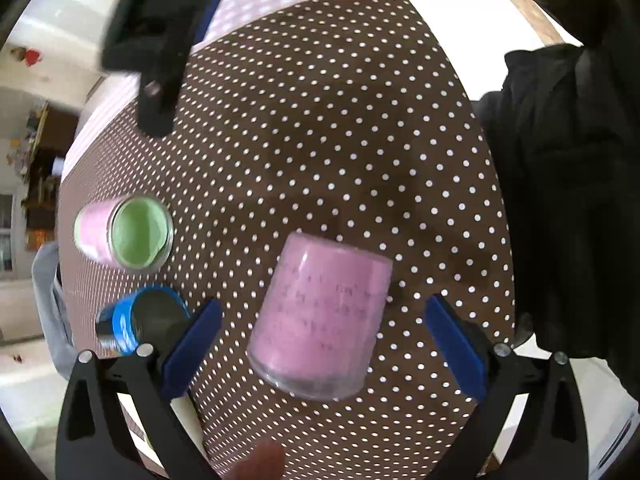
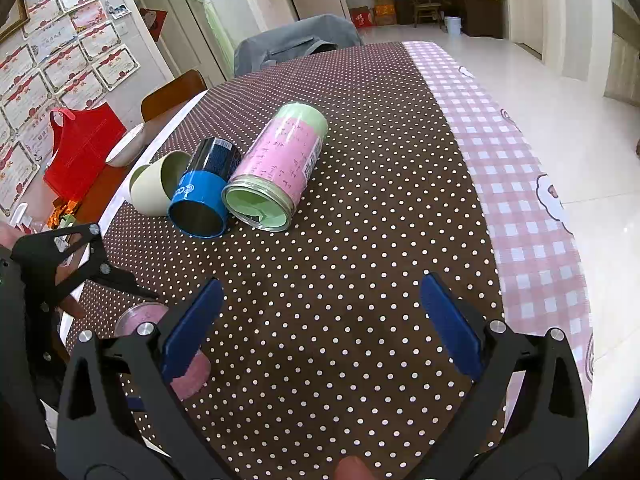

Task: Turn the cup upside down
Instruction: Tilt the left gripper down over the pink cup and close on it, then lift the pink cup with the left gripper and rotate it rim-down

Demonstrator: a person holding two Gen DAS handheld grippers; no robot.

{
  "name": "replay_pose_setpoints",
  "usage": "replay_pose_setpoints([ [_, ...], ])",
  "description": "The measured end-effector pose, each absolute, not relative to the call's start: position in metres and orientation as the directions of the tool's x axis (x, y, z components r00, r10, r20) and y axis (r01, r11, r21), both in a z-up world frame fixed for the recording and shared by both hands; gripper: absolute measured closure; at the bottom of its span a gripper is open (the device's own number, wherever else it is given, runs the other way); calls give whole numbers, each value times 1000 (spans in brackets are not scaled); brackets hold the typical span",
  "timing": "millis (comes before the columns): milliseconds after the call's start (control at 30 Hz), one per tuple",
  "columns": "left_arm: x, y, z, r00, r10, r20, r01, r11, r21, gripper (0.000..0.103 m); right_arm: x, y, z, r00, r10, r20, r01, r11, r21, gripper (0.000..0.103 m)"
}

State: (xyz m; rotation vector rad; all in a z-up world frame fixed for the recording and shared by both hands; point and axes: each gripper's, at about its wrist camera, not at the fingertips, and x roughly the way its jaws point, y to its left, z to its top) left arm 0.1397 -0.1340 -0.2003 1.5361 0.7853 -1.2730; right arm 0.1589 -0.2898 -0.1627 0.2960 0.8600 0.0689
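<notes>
1. The pink cup [image 1: 320, 316] stood between the wide-spread fingers of the left gripper [image 1: 322, 344], untouched, apparently mouth-down on the dotted tablecloth [image 1: 320, 140]; the flip looked done.
2. The right gripper [image 2: 320, 328] hung released too, holding nothing.
3. Beyond it lay a blue tin [image 2: 204, 192], a pink-and-green jar [image 2: 276, 168] and a pale green cup [image 2: 154, 188], all on their sides.

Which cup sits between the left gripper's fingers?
The plain pink cup, alone between the open left gripper fingers, untouched. The pink cup with green lining and the blue cup lie off to the side, open mouths showing.
</notes>
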Motion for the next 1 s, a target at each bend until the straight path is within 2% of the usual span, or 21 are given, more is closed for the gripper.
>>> replay_pose_setpoints([
  [433, 154, -169, -229, 190, 18, -982, 898, -408, 167, 4, 153, -309, -167, 658, 174, -732, 92, 947, 308, 6],
  [467, 156, -169, -230, 190, 22, -982, 897, -411, 164, 5, 153, -310, -167, 659, 174, -731, 94, 946, 310, 6],
  [567, 162, -175, -233, 191, 50, -980, 890, -431, 152, 22, 152, -312, -167, 662, 176, -728, 95, 944, 315, 6],
  [1000, 167, -204, -251, 212, 109, -971, 860, -493, 132, 24, 143, -318, -164, 676, 170, -717, 107, 940, 323, 6],
])
